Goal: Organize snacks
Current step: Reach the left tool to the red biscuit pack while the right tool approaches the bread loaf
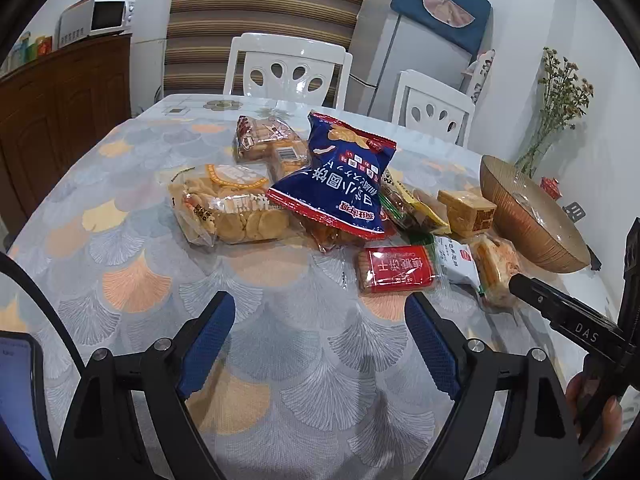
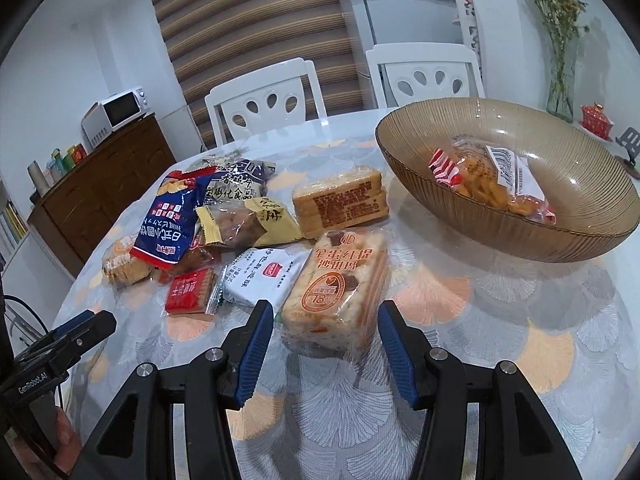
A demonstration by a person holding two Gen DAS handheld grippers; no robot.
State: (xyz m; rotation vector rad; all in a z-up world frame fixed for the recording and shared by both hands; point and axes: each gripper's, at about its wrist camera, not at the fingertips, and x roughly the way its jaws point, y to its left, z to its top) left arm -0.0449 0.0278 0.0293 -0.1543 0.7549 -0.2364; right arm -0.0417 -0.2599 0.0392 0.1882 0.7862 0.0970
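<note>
Amber ribbed-glass bowl (image 2: 520,236) holding one red-and-clear snack bag (image 2: 496,184), on a fan-patterned tablecloth (image 2: 500,320).
Snack packets (image 2: 240,224) lie heaped left of the bowl; the egg-crisp pack (image 2: 340,288) reads "18". Right gripper (image 2: 326,312), jaws apart, straddles it untouched; left gripper (image 1: 320,312) gapes empty. White chairs (image 2: 264,96) behind.

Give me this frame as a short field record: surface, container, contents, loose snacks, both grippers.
surface: table with fan-pattern cloth
container: amber glass bowl, on the right
contents: one red-and-clear snack bag
loose snacks: blue bag on top of the pile; red biscuit pack; orange-print cake pack
left gripper: open, nothing between the fingers, short of the red biscuit pack
right gripper: open, jaws opening, near end of the orange-print cake pack between the fingers, pads not pressing
</note>
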